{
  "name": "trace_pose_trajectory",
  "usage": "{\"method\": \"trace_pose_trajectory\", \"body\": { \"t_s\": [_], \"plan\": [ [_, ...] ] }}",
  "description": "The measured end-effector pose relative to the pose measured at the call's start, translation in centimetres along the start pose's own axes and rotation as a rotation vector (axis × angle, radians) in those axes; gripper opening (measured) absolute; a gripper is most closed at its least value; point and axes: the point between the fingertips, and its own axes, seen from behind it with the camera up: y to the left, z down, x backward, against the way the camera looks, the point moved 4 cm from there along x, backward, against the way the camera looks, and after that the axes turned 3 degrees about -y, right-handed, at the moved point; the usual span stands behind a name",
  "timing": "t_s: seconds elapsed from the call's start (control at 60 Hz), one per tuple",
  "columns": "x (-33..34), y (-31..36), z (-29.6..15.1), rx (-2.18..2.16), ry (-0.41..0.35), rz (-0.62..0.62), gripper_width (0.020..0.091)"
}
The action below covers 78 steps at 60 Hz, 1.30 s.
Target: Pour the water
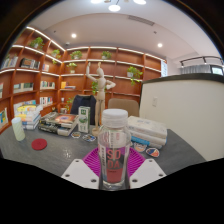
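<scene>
Bookshelves (45, 70) w/ lit shelf edges run across the back wall, holding books & potted plants. A wooden mannequin figure (97, 85) stands in front of them, arms raised. Off to one side is a white partition/counter (180, 100).

Grey table (55, 155) fills the foreground. On it, beyond the fingers: a stack of books (27, 114), a flat printed box (58, 124), a white tissue box (147, 130) just behind & beside the bottle, a small white bottle (18, 129) near the books, a small red round lid-like disc (39, 144) lying flat on the tabletop.

Clear plastic water bottle (114, 150) w/ white screw cap (115, 117) stands upright between the fingers, long axis vertical, cap pointing straight up, cap on. Base is hidden low between the finger ends, so can't tell if it rests on the table.

Gripper (114, 172): white fingers w/ magenta pads (93, 163) sit either side of the bottle's lower body. Pads look close against the bottle, but can't tell whether they're pressing or just flanking it.
</scene>
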Motion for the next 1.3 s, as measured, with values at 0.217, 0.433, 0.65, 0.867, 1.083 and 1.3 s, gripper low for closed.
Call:
{"method": "trace_pose_trajectory", "body": {
  "t_s": [0.217, 0.433, 0.65, 0.867, 1.083, 1.3],
  "plan": [
    [0.0, 5.1, -1.3, 0.223, 0.005, -0.022, 0.0329],
    [-1.2, 15.9, -5.8, 0.689, -0.062, -0.053, 0.0330],
    [-2.8, 26.5, -11.2, 1.193, -0.206, -0.023, 0.0328],
    [-3.8, 33.3, -13.8, 1.741, -0.363, 0.052, 0.0328],
    [-4.1, 37.5, -13.4, 2.075, -0.497, 0.117, 0.0325],
    [-4.8, 38.1, -13.0, 2.129, -0.486, 0.154, 0.0328]
  ]
}}
